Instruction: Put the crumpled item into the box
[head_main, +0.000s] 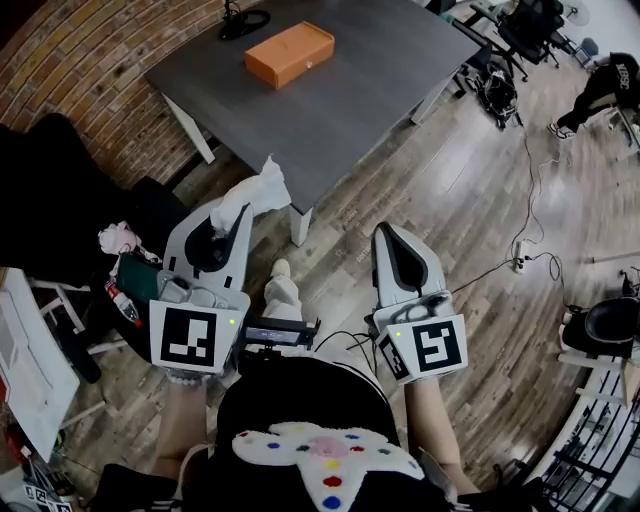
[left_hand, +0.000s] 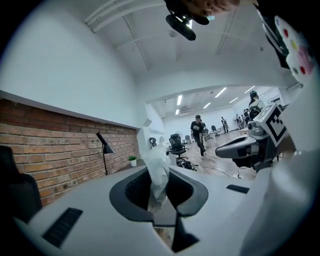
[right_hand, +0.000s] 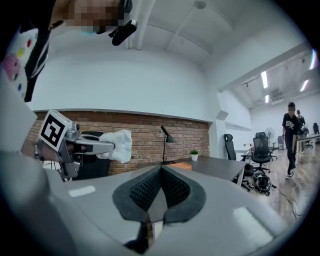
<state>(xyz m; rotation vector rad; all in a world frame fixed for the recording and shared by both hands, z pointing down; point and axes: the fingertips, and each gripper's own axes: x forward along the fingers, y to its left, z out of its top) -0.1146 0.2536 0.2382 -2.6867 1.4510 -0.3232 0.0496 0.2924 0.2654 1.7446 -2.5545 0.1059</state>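
Left hand-held gripper (head_main: 247, 205) pinches crumpled item (head_main: 262, 185) by its lower end; right hand-held gripper (head_main: 385, 232) is closed, empty. Risk: the loosely held item may slip free short of box (head_main: 289, 53) near the far edge of the surface (head_main: 360, 100).

Two tools (head_main: 243, 210) (head_main: 386, 232), one crumpled item (head_main: 263, 187), one orange box (head_main: 289, 54), one table (head_main: 385, 85)

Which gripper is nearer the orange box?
Left. The left gripper, shut on the crumpled tissue, is by the table's near edge facing the orange box; the right gripper hangs farther back over the floor.
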